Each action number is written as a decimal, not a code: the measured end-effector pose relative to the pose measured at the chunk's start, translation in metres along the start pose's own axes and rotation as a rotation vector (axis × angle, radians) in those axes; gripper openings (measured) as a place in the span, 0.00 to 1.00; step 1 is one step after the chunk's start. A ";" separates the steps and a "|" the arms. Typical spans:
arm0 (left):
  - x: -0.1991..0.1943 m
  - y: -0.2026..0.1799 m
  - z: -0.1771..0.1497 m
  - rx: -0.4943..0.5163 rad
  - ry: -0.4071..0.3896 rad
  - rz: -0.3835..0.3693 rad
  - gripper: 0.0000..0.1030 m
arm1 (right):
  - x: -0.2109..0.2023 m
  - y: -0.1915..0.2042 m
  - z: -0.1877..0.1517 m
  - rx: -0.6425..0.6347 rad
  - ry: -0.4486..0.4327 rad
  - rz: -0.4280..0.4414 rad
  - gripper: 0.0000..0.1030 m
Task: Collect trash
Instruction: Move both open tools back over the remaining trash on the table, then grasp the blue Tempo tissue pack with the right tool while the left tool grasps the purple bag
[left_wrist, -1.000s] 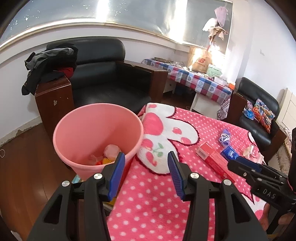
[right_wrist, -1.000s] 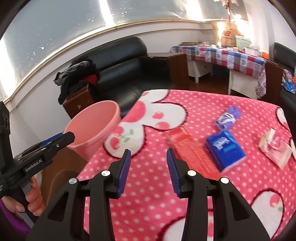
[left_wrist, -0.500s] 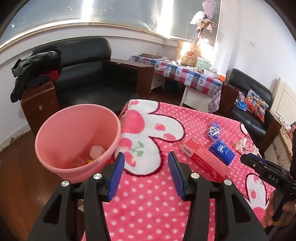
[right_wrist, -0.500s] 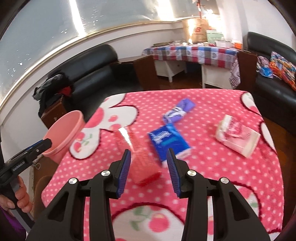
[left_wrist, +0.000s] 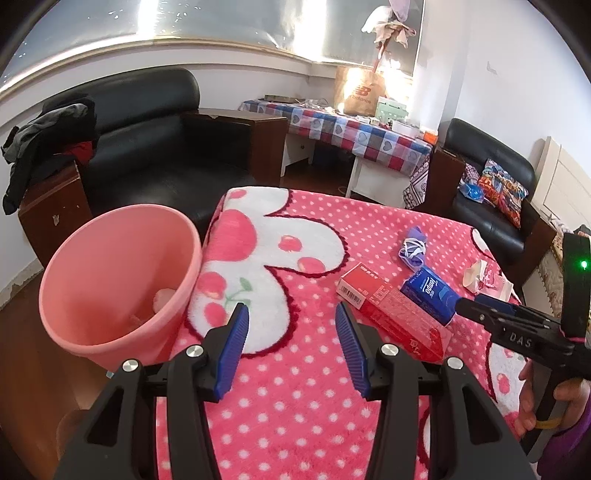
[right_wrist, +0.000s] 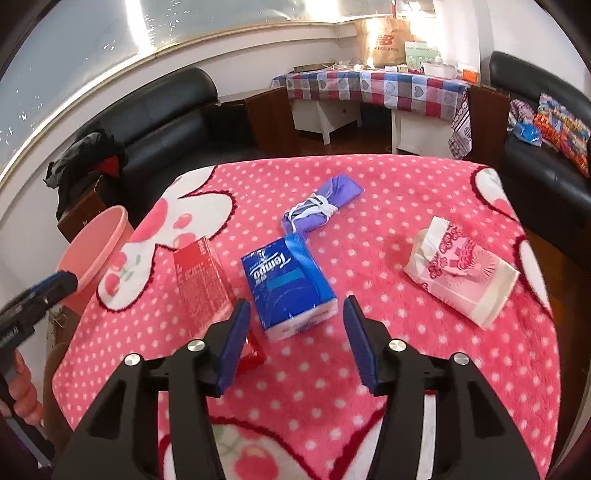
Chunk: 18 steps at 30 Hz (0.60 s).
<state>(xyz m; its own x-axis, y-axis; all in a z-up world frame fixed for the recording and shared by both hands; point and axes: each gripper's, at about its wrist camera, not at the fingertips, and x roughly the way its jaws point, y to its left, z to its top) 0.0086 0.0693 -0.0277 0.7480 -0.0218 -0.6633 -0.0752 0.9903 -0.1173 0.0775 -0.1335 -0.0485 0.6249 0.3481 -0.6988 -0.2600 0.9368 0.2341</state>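
Both grippers are standing empty. Right gripper (right_wrist: 295, 325) is spreading its jaws wider just above the near end of the blue Tempo tissue pack (right_wrist: 288, 284), likely lining up to straddle it. Left gripper (left_wrist: 291, 332) is hovering wide over the pink polka-dot blanket (left_wrist: 295, 424), free to help. Pink bin (left_wrist: 110, 280) is waiting at the blanket's left edge, within easy reach. Red box (right_wrist: 201, 280), tied purple wrapper (right_wrist: 321, 206) and pink paper bag (right_wrist: 461, 273) are lying around the pack.
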 end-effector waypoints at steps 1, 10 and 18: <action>0.002 -0.002 0.001 0.003 0.003 -0.001 0.47 | 0.003 0.000 0.001 0.003 0.006 0.007 0.51; 0.021 -0.017 0.009 0.021 0.021 -0.011 0.47 | 0.023 0.007 0.002 -0.090 0.030 -0.044 0.55; 0.036 -0.033 0.018 0.053 0.025 -0.029 0.47 | 0.036 -0.005 0.003 -0.067 0.069 -0.004 0.59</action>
<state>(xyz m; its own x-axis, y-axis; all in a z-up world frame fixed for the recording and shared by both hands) 0.0497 0.0382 -0.0340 0.7327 -0.0532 -0.6784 -0.0185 0.9950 -0.0980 0.1029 -0.1254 -0.0726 0.5747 0.3391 -0.7448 -0.3077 0.9329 0.1873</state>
